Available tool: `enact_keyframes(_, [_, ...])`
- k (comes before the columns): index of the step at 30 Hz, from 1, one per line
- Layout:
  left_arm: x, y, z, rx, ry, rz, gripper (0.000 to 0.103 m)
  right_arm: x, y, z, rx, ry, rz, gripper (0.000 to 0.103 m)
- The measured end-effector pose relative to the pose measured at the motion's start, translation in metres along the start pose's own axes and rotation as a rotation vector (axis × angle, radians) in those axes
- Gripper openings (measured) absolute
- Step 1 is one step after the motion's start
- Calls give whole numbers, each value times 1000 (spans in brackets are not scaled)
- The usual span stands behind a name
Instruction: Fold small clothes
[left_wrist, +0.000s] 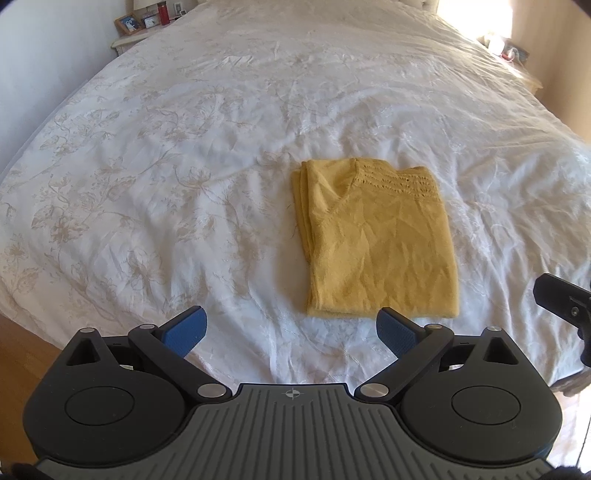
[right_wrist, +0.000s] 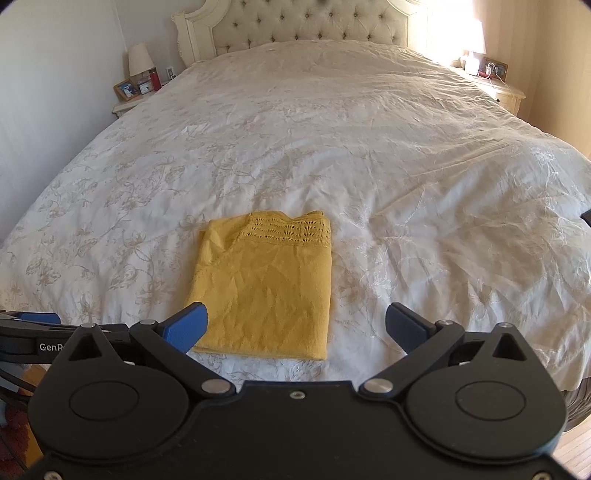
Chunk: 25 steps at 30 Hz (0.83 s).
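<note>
A mustard-yellow knit top (left_wrist: 376, 240) lies folded into a neat rectangle on the white floral bedspread (left_wrist: 184, 166), its lace yoke at the far end. My left gripper (left_wrist: 291, 330) hovers open just short of the top's near edge, with nothing between its blue pads. In the right wrist view the same folded top (right_wrist: 266, 288) sits ahead and slightly left. My right gripper (right_wrist: 297, 325) is open over the top's near right corner, holding nothing. Part of the right gripper's body (left_wrist: 565, 306) shows at the left view's right edge, and the left gripper's finger (right_wrist: 37, 318) at the right view's left edge.
The bed fills both views, with a tufted headboard (right_wrist: 314, 26) at the far end. A nightstand (right_wrist: 133, 103) with a lamp, photo frame and red bottle stands at the back left. Another nightstand (right_wrist: 495, 88) stands at the back right. Wooden floor (left_wrist: 22, 354) shows by the bed's near edge.
</note>
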<state>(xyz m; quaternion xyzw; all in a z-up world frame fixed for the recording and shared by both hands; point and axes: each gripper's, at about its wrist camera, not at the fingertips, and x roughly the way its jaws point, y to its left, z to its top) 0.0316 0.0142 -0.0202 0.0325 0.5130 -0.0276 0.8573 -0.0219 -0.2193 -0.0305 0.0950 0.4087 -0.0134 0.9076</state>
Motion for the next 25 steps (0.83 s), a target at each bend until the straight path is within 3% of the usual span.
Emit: enact_keyframes(25, [0, -4, -1, 20, 0, 2, 100, 1, 1, 0, 11, 6, 10, 102])
